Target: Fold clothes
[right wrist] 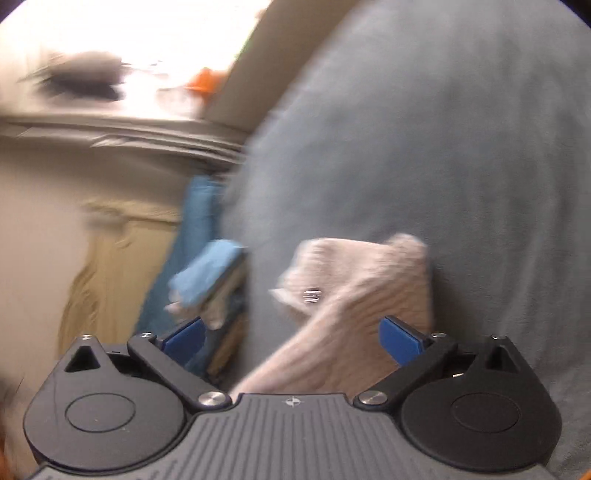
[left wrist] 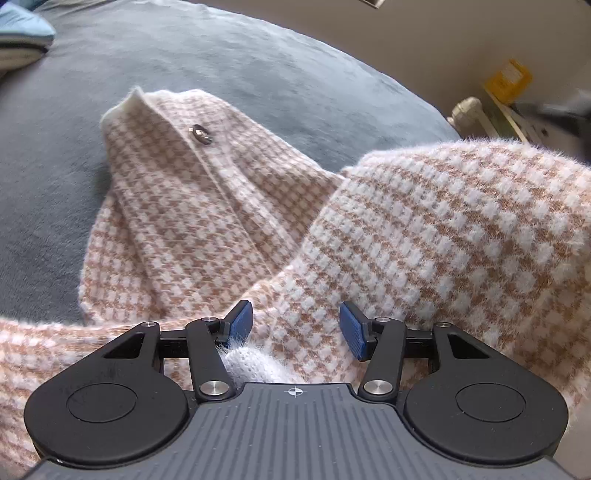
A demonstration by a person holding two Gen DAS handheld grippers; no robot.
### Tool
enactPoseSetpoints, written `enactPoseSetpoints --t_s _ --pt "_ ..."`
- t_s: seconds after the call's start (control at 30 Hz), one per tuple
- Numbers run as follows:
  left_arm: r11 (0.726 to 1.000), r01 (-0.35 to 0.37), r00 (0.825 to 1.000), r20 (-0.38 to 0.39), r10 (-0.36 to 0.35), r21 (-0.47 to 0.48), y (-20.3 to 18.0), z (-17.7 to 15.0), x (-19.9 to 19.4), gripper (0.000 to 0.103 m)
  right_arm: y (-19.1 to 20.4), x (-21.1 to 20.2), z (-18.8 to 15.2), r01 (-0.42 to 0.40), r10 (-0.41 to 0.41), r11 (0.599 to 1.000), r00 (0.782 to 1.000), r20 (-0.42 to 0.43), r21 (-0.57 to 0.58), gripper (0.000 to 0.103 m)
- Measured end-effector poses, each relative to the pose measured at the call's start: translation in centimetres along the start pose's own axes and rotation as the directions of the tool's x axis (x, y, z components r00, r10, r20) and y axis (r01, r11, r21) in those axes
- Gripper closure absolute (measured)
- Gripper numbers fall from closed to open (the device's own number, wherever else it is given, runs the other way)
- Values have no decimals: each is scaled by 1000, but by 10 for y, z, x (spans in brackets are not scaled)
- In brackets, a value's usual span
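Observation:
A fuzzy tan-and-white houndstooth cardigan (left wrist: 229,206) with a metal button (left wrist: 200,135) lies crumpled on a grey-blue bed cover (left wrist: 229,62). My left gripper (left wrist: 295,328) hovers just over its near folds, blue pads (left wrist: 354,332) spread open, a white fuzzy cuff between the finger bases but not pinched. In the blurred right wrist view the same cardigan (right wrist: 354,295) with its button (right wrist: 312,295) lies ahead on the cover (right wrist: 443,147). My right gripper (right wrist: 291,341) stands wide open above it, holding nothing.
Folded blue and pale clothes (right wrist: 210,277) are stacked at the cover's edge, also seen as a blue pile (left wrist: 22,33) far left. A white radiator pipe (left wrist: 467,110) and a yellow box (left wrist: 508,79) stand by the wall at right. A bright window (right wrist: 129,44) is beyond.

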State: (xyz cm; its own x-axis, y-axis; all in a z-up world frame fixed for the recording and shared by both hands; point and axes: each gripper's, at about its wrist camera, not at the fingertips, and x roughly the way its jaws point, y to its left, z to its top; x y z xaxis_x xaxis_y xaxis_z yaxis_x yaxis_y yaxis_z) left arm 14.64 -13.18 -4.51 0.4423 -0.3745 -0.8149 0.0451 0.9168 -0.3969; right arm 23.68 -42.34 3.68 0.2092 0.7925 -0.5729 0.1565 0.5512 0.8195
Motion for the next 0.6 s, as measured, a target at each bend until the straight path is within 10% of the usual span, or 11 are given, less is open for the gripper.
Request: enactPoseSetpoints --t_s 0.33,0.6 --pt "1000 10 1000 -2 -10 -10 0 -10 -2 51 -61 130 74 198 -143 938 969 -200 285 1" --pt "995 65 997 35 -63 -70 13 -23 -19 51 45 183 54 168 -195 977 956 -218 -134 44"
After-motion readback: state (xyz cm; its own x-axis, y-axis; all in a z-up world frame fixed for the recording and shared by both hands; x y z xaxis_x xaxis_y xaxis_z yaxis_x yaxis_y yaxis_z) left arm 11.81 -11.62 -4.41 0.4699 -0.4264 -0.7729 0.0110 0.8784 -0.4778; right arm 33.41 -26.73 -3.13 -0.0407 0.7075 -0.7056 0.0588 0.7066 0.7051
